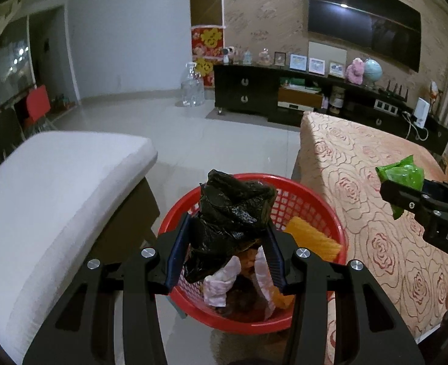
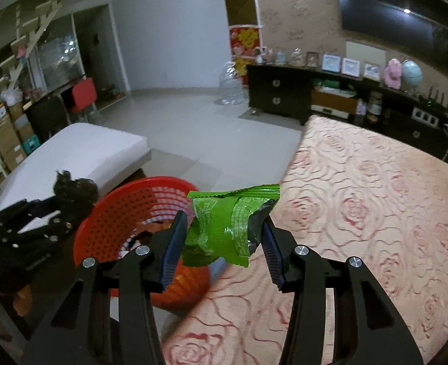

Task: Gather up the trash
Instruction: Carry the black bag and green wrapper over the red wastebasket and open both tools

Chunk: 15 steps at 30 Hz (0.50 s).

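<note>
black plastic bag (image 1: 234,213): crumpled, glossy, bunched upward; clamped between the blue-padded fingers (image 1: 177,252) of the left tool (image 1: 227,243), which is closed partway on it and held directly over the red basket (image 1: 315,210). green wrapper (image 2: 224,228): creased foil snack packet, serrated top edge, small print on its face, dark inner lining showing at one side; pinched between the fingers (image 2: 174,243) of the right tool (image 2: 221,240), narrowed onto it, held above the near edge of the worktop (image 2: 360,213) just right of the basket. in the left view the right tool (image 1: 406,197) enters from the right edge with the wrapper sticking up past its tips. red basket: round, mesh-walled, standing on the floor between the white cushioned seat (image 1: 56,188) and the worktop; contents: a yellow ribbed piece (image 1: 312,237), pink-and-white wrappers (image 1: 221,283), orange and brown scraps lower down. worktop: covered in a rose-patterned cloth. beyond: pale tiled floor (image 1: 169,121), clear water jug (image 1: 192,86), long dark cabinet (image 1: 254,91) with framed pictures and a globe (image 1: 373,70), wall-mounted television (image 1: 363,21).
</note>
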Available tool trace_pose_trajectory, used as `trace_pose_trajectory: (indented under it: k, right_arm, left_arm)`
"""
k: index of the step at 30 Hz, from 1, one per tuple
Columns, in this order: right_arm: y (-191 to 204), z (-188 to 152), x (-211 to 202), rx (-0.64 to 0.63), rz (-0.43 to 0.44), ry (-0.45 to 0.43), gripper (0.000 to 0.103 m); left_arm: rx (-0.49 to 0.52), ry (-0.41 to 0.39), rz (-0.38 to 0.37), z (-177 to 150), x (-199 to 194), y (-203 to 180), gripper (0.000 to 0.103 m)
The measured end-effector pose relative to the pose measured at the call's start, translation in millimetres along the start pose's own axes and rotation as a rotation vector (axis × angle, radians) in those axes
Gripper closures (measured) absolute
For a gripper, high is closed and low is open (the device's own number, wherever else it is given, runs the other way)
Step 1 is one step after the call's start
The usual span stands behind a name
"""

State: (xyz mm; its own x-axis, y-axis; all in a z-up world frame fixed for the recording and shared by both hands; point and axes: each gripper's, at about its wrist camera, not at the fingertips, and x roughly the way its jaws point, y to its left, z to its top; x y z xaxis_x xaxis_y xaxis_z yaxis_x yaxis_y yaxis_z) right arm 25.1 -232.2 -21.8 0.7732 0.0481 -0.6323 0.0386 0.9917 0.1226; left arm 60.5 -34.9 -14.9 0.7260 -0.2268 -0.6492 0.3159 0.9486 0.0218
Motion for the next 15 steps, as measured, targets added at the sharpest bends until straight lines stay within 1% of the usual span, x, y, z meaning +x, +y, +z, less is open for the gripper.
trace_pose_trajectory:
  k: [3, 10, 13, 14, 15]
  right_arm:
    - [11, 6, 12, -0.011, 0.033, 0.030, 0.056]
    - [33, 18, 41, -0.022, 0.101, 0.094, 0.056]
    - [40, 23, 53, -0.013, 0.156, 0.129, 0.053]
    - [42, 25, 56, -0.009, 0.165, 0.136, 0.049]
    - [43, 27, 57, -0.004, 0.173, 0.142, 0.046]
  left_arm:
    - [-0.024, 0.025, -0.014, 0, 10, 10, 0.059]
    - [-0.051, 0.066, -0.017, -4, 30, 24, 0.059]
    - [-0.049, 0.087, -0.033, -3, 36, 27, 0.058]
    - [-0.048, 0.090, -0.033, -3, 38, 27, 0.055]
    - [-0.048, 0.092, -0.034, -2, 39, 28, 0.050]
